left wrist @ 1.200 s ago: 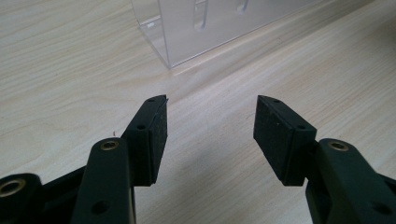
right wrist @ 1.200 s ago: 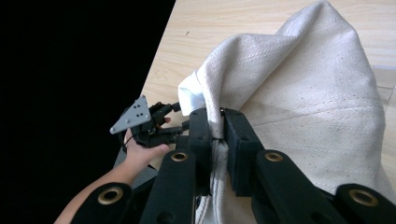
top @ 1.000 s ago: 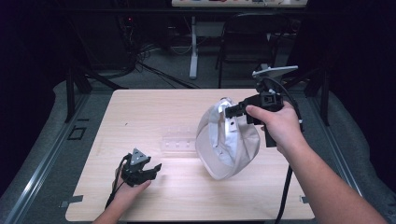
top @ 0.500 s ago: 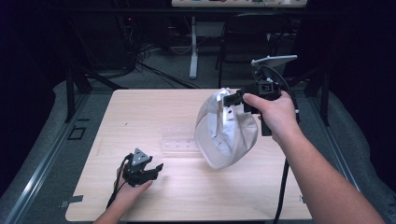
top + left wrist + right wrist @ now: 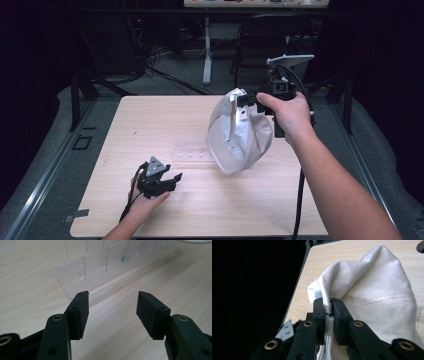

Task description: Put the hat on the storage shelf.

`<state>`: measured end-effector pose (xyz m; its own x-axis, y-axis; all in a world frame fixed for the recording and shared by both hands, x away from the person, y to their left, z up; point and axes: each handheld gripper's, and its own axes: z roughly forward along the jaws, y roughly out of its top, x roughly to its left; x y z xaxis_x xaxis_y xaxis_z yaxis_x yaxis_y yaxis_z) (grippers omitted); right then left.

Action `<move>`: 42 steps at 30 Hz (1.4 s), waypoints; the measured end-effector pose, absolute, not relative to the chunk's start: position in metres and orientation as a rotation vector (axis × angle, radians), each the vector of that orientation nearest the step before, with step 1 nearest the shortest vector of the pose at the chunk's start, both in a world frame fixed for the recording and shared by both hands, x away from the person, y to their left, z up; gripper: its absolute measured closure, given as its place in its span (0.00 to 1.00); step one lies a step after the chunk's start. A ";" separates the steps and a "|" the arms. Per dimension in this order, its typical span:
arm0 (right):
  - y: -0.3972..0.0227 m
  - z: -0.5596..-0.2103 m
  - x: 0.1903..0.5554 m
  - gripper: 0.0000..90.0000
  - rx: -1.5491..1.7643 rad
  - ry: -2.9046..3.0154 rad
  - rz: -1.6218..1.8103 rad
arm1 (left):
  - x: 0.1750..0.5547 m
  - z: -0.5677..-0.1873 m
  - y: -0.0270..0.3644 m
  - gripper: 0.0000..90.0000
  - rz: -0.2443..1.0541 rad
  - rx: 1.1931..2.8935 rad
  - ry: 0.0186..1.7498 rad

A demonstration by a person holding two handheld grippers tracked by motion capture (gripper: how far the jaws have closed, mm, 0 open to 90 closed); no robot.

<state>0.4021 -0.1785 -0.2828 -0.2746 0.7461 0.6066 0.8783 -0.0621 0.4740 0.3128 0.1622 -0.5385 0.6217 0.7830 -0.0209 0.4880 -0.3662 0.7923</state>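
Note:
A white canvas cloth bag point(image 5: 239, 137) hangs over the middle right of the wooden table point(image 5: 150, 120). My right gripper point(image 5: 248, 99) is shut on its top edge. In the right gripper view the jaws pinch a fold of the cloth bag point(image 5: 372, 290) at my right gripper point(image 5: 328, 312). My left gripper point(image 5: 169, 181) rests low near the table's front left, open and holding nothing. In the left gripper view my left gripper point(image 5: 112, 307) points at a clear plastic rack point(image 5: 100, 262) lying a short way ahead.
The clear plastic rack point(image 5: 192, 151) lies flat at the table's centre, just left of the hanging bag. Beyond the far edge are a chair point(image 5: 272, 35), cables and a dark floor. A cable point(image 5: 300, 200) trails down from the right gripper along the forearm.
The right gripper has risen and shifted slightly back, lifting the bag so its bottom hangs higher above the table. The left gripper has stayed put.

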 end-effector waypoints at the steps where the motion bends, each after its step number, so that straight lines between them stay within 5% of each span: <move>1: -0.179 -0.283 0.404 0.91 -1.788 -2.032 -1.255 | 0.312 -0.536 0.159 0.48 0.469 2.034 0.986; 18: -0.169 -0.287 0.422 0.91 -1.811 -1.962 -1.323 | 0.317 -0.507 0.066 0.44 0.508 2.044 0.794; 26: -0.166 -0.288 0.425 0.91 -1.821 -1.949 -1.334 | 0.321 -0.505 0.026 0.43 0.667 2.130 0.804; 35: -0.167 -0.286 0.422 0.91 -1.816 -1.950 -1.352 | 0.327 -0.504 0.030 0.75 0.715 2.140 0.859; 42: -0.163 -0.286 0.421 0.91 -1.796 -1.959 -1.373 | 0.335 -0.501 0.047 0.87 0.662 2.103 0.863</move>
